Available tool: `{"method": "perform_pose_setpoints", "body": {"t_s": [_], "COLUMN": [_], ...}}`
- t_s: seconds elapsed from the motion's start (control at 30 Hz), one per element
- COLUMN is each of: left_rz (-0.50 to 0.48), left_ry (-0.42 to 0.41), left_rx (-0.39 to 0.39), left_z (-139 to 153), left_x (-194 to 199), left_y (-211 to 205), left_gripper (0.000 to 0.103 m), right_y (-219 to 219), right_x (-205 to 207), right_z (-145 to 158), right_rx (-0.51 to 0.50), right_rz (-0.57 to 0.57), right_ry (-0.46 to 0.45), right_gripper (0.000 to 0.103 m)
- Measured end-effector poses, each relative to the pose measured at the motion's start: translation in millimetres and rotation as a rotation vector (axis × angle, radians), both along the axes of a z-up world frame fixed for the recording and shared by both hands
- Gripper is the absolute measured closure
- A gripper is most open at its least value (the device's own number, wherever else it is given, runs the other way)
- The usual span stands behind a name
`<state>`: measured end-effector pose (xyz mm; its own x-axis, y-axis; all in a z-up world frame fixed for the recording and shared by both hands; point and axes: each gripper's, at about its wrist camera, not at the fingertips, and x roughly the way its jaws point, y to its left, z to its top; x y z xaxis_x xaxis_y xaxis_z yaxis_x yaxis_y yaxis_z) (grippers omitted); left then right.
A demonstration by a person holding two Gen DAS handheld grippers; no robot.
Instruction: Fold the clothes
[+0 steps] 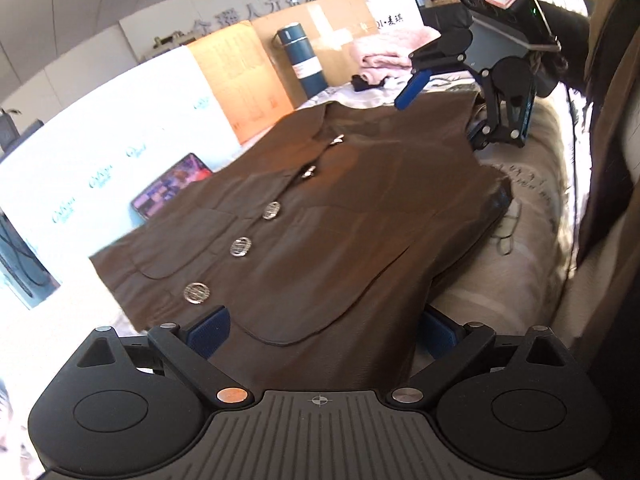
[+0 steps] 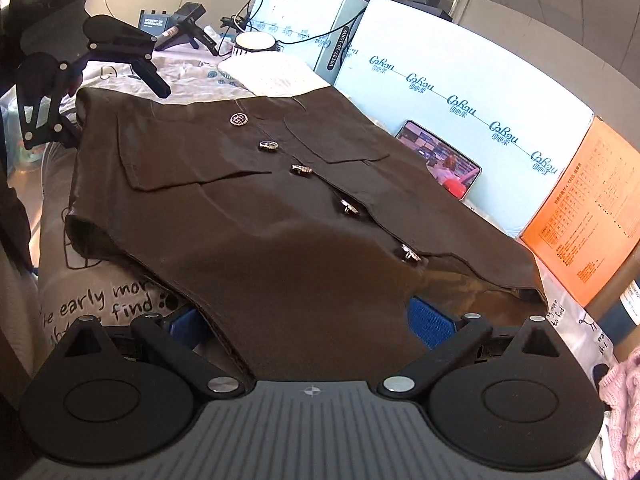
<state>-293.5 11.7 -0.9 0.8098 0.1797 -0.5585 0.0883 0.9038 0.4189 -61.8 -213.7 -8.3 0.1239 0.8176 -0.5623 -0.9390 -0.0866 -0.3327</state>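
left wrist view shows our left gripper (image 1: pixel 320 328) with jaws wide apart astride the hem of the brown vest (image 1: pixel 320 216), which lies buttoned and flat on the printed bedsheet (image 1: pixel 520 248). right wrist view has our right gripper (image 2: pixel 312 328) likewise spread around the shoulder end, nothing clamped. we judge we're at the grasping step: next, close both jaws on the near edge and carry it across.

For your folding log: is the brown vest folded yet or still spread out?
Spread out: the brown vest lies flat, front up, all five buttons showing, no fold made.

White boxes (image 2: pixel 460 92) and cardboard (image 1: pixel 240 76) behind; sunlit bedsheet (image 1: pixel 516 240).
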Motion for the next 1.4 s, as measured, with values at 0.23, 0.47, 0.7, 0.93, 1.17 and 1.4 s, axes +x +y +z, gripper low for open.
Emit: {"method": "perform_pose_setpoints", "body": {"t_s": [0.23,0.47,0.7,0.93,1.17,1.4], "left_rz": [-0.024,-0.073,-0.07,-0.066,-0.018,0.094], "left_ry": [-0.021,-0.018,-0.05,-0.144,-0.43,-0.617], "left_rx": [0.007,-0.118,-0.169,-0.273,-0.196,-0.184], "left_z": [3,2,4,20,46,48], "left_x": [-2,1,-9,-34,-27,6], "left_y": [3,14,17,25,41,75], "left_gripper": [0.019,0.067,0.082,0.083,0.083,0.083], "right_y": [-12,-31,-30,-57,-48,-11], "right_x": [5,6,-2,-28,-19,18], "right_z": [-4,-10,-6,12,48,73], "right_rx": [0.023,0.035,-0.007,-0.003,0.155,0.295], "right_rz": [-0.108,-0.214,-0.153,-0.116,-0.109,-0.113], "right_ry": [-0.092,-0.226,-0.122,-0.076,-0.184,-0.237], "right_gripper": [0.003,0.05,0.094,0.097,0.097,0.097]}}
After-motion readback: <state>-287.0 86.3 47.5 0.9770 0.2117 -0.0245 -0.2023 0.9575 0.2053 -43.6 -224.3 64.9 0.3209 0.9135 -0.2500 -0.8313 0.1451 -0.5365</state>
